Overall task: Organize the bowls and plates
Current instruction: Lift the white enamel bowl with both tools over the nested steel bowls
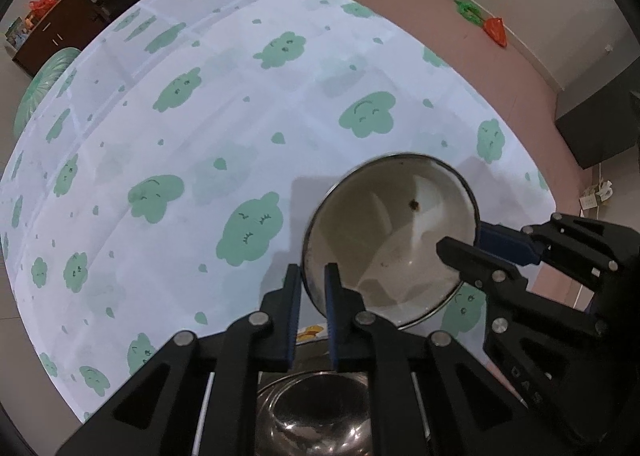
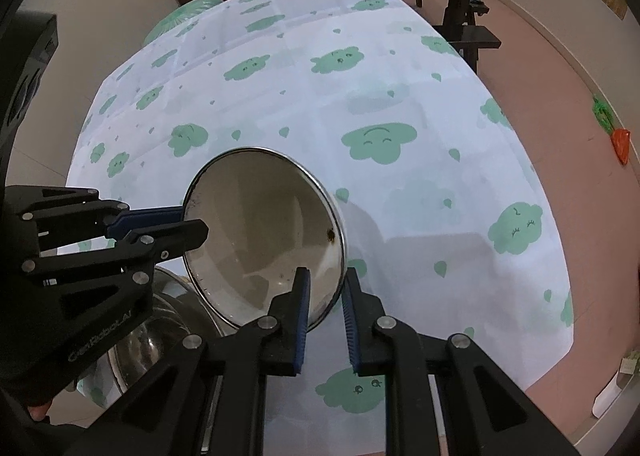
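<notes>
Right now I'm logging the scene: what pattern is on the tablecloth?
Pale tablecloth printed with green smiling clouds and small green drops; clearest in the right wrist view.

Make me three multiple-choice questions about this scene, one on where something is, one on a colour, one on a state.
1. Where is the steel bowl?
A. under the left hand-held gripper
B. far table edge
C. on the floor

2. The cloud prints on the tablecloth are
A. red
B. green
C. yellow

3. The enamel plate is
A. flat on the table
B. held by one gripper
C. tilted, pinched at its rim by both grippers

Answers: 1 A, it shows below the left fingers. 2 B, green on white. 3 C, the right hand-held gripper grips the opposite edge.
</notes>
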The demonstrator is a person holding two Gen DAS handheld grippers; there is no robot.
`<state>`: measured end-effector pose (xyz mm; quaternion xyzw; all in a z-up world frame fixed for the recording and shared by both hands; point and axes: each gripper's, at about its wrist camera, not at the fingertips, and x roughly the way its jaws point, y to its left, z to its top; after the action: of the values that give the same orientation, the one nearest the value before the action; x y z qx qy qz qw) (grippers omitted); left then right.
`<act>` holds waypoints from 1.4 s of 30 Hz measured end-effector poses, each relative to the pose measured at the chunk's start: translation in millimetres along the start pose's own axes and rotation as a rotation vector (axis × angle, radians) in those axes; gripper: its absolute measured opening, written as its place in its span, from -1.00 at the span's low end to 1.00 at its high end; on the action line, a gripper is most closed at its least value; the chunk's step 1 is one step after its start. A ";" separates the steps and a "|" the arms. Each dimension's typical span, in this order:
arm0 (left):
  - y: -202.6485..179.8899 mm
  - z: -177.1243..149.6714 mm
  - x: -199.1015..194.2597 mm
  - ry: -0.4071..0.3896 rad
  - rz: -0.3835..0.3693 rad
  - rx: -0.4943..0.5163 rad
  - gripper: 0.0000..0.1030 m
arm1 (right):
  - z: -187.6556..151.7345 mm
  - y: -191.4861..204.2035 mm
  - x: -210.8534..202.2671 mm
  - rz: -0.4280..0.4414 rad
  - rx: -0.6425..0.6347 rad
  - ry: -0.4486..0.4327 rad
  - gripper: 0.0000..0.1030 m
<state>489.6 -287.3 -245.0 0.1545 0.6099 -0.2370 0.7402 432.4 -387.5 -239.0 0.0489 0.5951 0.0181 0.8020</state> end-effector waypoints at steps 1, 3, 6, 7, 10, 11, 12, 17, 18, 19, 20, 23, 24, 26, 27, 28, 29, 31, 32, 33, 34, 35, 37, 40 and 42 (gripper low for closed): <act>0.0 0.8 -2.3 -0.004 0.001 0.000 -0.83 | 0.7 0.7 -1.6 -0.001 0.000 -0.004 -0.65; 0.6 0.8 -6.1 -0.012 0.002 0.000 -0.83 | 2.0 1.5 -5.1 -0.001 -0.001 -0.011 -0.65; 1.7 1.4 -12.0 -0.022 0.003 -0.005 -0.83 | 3.6 3.2 -9.7 -0.002 -0.006 -0.020 -0.65; 1.9 1.4 -13.4 -0.025 0.003 -0.006 -0.83 | 4.2 3.8 -10.7 -0.001 -0.007 -0.022 -0.65; 2.6 1.8 -18.0 -0.033 0.004 -0.009 -0.83 | 5.5 6.0 -15.0 -0.005 -0.015 -0.031 -0.65; 2.8 2.2 -19.5 -0.036 0.004 -0.011 -0.83 | 5.9 6.6 -16.4 -0.005 -0.016 -0.033 -0.65; 2.9 2.2 -21.9 -0.040 0.003 -0.012 -0.83 | 6.0 6.9 -18.0 -0.005 -0.018 -0.035 -0.65; 5.5 0.3 -30.3 -0.054 0.007 -0.018 -0.83 | 8.0 10.9 -26.2 -0.004 -0.032 -0.042 -0.65; 6.1 -0.2 -31.6 -0.055 0.008 -0.019 -0.83 | 8.4 12.0 -27.6 -0.002 -0.034 -0.043 -0.65; 7.2 -1.3 -33.5 -0.057 0.008 -0.022 -0.83 | 8.4 12.9 -28.5 0.000 -0.035 -0.045 -0.65; 8.5 -2.4 -35.6 -0.061 0.009 -0.024 -0.83 | 8.5 14.3 -29.7 0.003 -0.038 -0.045 -0.65; 11.6 -6.0 -41.8 -0.070 0.014 -0.031 -0.83 | 7.4 19.2 -33.2 0.014 -0.047 -0.045 -0.65; 13.2 -7.9 -44.0 -0.072 0.015 -0.034 -0.83 | 7.0 20.6 -34.2 0.017 -0.048 -0.045 -0.65; 14.6 -10.3 -46.2 -0.074 0.017 -0.037 -0.83 | 5.9 23.5 -35.5 0.026 -0.052 -0.044 -0.65; 15.1 -11.8 -47.3 -0.075 0.018 -0.039 -0.83 | 5.1 25.2 -36.1 0.028 -0.055 -0.044 -0.65; 16.0 -14.0 -48.7 -0.076 0.020 -0.042 -0.83 | 4.3 27.3 -37.1 0.028 -0.059 -0.045 -0.65; 16.8 -15.7 -49.6 -0.077 0.020 -0.043 -0.83 | 3.7 28.9 -37.8 0.029 -0.062 -0.046 -0.65; 17.8 -19.8 -51.8 -0.079 0.023 -0.045 -0.83 | 2.2 32.0 -39.8 0.032 -0.068 -0.047 -0.65; 18.4 -22.0 -52.7 -0.079 0.024 -0.046 -0.83 | 1.4 32.8 -40.5 0.033 -0.070 -0.047 -0.65; 18.6 -24.1 -53.9 -0.079 0.025 -0.047 -0.83 | 0.4 34.4 -41.3 0.033 -0.073 -0.048 -0.65; 18.9 -26.6 -55.1 -0.080 0.027 -0.047 -0.83 | -0.5 35.8 -42.0 0.034 -0.077 -0.049 -0.65; 19.3 -28.6 -56.0 -0.081 0.029 -0.047 -0.83 | -1.6 37.2 -42.6 0.035 -0.079 -0.049 -0.65; 20.2 -32.7 -57.9 -0.081 0.032 -0.050 -0.83 | -3.7 40.1 -43.8 0.037 -0.083 -0.049 -0.65; 21.7 -38.3 -60.5 -0.084 0.035 -0.054 -0.83 | -7.1 43.8 -45.7 0.042 -0.090 -0.049 -0.65; 22.4 -42.2 -61.8 -0.084 0.038 -0.054 -0.83 | -9.9 46.5 -46.0 0.045 -0.093 -0.047 -0.65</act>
<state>457.9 -236.6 -194.8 0.1359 0.5813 -0.2123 0.7737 411.0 -344.7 -193.4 0.0253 0.5735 0.0628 0.8164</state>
